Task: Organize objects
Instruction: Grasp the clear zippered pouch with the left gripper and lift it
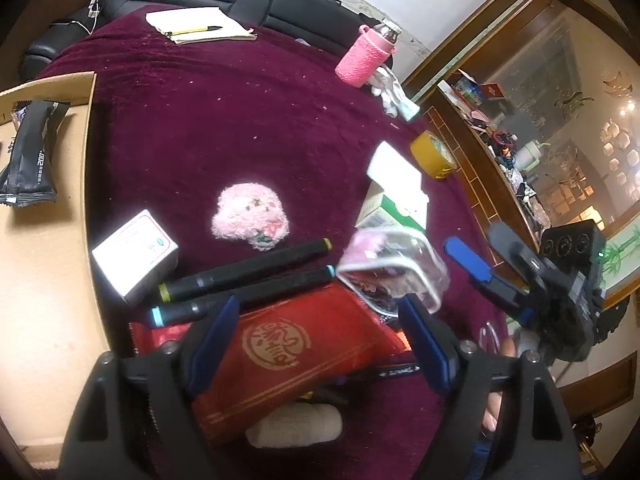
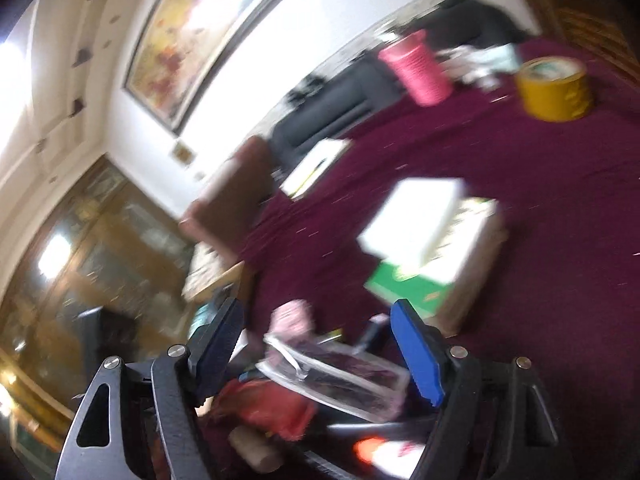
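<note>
My left gripper (image 1: 320,344) is open, its jaws on either side of a red packet (image 1: 296,360) with a round gold emblem; whether they touch it I cannot tell. Two black markers (image 1: 244,276) lie just beyond it, then a clear plastic case (image 1: 392,272), a pink plush (image 1: 250,216) and a small white box (image 1: 136,256). My right gripper (image 2: 320,352) is open above the clear case (image 2: 336,376) and the red packet (image 2: 272,404); it also shows at the right of the left wrist view (image 1: 480,248). The right view is blurred.
A maroon cloth (image 1: 200,120) covers the table. A cardboard box (image 1: 44,240) at left holds a black packet (image 1: 32,152). A green and white box (image 1: 392,200), yellow tape roll (image 1: 434,154), pink bottle (image 1: 366,56) and notebook with pen (image 1: 200,26) lie farther off.
</note>
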A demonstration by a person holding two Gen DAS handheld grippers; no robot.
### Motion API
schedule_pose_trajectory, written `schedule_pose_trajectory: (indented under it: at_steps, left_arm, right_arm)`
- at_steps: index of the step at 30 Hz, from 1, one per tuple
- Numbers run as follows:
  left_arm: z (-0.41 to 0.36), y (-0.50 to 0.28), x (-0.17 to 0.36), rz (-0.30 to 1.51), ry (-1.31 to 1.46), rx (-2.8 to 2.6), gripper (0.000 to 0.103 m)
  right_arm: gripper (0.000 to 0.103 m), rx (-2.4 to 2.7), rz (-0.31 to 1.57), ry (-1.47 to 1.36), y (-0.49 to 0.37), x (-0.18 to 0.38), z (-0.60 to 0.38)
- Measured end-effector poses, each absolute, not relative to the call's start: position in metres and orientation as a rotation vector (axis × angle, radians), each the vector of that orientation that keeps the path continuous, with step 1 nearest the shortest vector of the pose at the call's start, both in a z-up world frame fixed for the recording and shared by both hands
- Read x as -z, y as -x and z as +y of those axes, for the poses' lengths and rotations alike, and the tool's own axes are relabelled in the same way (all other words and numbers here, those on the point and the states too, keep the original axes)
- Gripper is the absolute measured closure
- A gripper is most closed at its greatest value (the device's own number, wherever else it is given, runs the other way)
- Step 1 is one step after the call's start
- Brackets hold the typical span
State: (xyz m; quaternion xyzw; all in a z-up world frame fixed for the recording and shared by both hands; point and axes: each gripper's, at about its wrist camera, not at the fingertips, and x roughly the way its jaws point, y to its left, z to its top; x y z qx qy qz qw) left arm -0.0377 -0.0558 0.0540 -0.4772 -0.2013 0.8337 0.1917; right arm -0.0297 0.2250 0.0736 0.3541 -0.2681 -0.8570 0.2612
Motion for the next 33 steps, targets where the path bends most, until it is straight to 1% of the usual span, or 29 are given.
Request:
schedule_pose_trajectory:
  at_steps: [8, 10, 11, 13, 16, 22, 24, 27, 29, 31, 33]
  left_arm:
    - [-0.033, 0.046, -0.063, -0.511, 1.334, -2.305, 0.021]
    - [-0.022, 0.054, -0.062, -0.483, 1.343, -2.309, 0.019]
    - [-0.019, 0.057, -0.06, -0.485, 1.357, -2.305, 0.018]
    - [-0.013, 0.069, -0.053, -0.531, 1.369, -2.266, 0.017]
    - [-0.006, 0.086, -0.046, -0.55, 1.344, -2.238, 0.018]
    - [0.007, 0.109, -0.041, -0.453, 1.308, -2.169, 0.017]
    - [0.012, 0.114, -0.043, -0.419, 1.26, -2.171, 0.014]
    - [0.025, 0.114, -0.041, -0.381, 1.23, -2.148, 0.014]
    - [0.039, 0.104, -0.043, -0.305, 1.218, -2.098, 0.014]
    - [0.059, 0.084, -0.047, -0.113, 1.208, -2.104, 0.014]
    - [0.072, 0.068, -0.05, 0.014, 1.195, -2.102, 0.014]
  right_arm:
    - [0.021, 2.349, -0.867, -1.006, 0.038, -0.065, 0.252]
    - [0.021, 2.336, -0.906, -1.027, 0.041, -0.061, 0.256]
    - [0.021, 2.325, -0.925, -1.036, 0.043, -0.059, 0.258]
    - [0.021, 2.305, -0.963, -1.053, 0.044, -0.055, 0.262]
    - [0.021, 2.3, -0.977, -1.06, 0.045, -0.054, 0.265]
    - [0.021, 2.269, -0.98, -1.074, 0.048, -0.051, 0.261]
    - [0.021, 2.278, -0.973, -1.083, 0.048, -0.05, 0.262]
    - [0.021, 2.288, -0.995, -1.073, 0.047, -0.051, 0.267]
    - [0.021, 2.295, -0.993, -1.065, 0.046, -0.054, 0.268]
    - [0.021, 2.289, -0.994, -1.061, 0.046, -0.055, 0.268]
    - [0.021, 2.286, -0.99, -1.062, 0.045, -0.055, 0.266]
